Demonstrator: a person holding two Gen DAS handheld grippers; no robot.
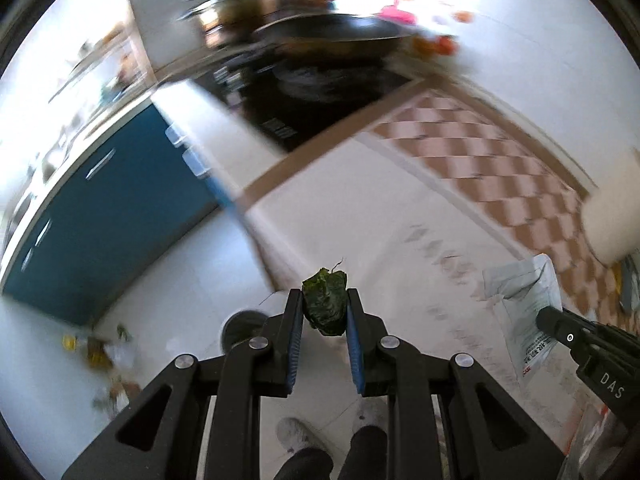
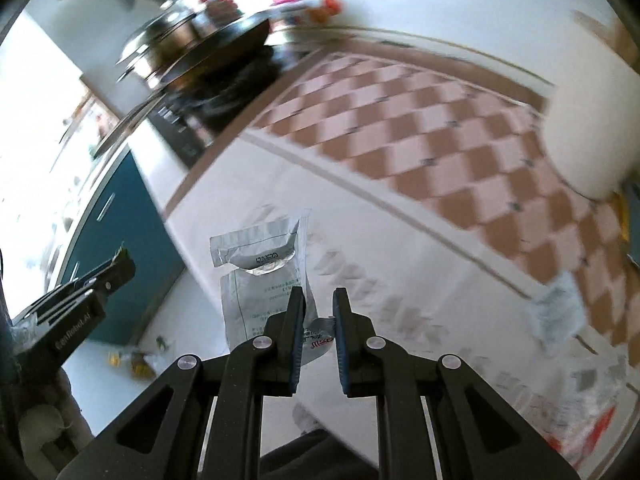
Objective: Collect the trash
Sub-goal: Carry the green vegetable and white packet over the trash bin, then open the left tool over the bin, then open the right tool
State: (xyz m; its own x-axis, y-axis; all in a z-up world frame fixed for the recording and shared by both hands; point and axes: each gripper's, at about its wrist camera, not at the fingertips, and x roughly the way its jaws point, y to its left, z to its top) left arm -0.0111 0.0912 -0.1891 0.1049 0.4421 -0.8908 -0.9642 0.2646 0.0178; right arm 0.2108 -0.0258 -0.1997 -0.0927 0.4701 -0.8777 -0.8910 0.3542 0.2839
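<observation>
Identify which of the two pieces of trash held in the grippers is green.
The crumpled green scrap, pinched between the left gripper fingers. The right gripper holds a flat silver foil packet with printed text instead.

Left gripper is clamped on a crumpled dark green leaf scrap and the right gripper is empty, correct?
Not quite. The left gripper is indeed clamped on the crumpled dark green leaf scrap, but the right gripper is not empty: the right wrist view shows a torn silver foil packet with printed text between its fingers, also visible at its tip in the left wrist view.
</observation>
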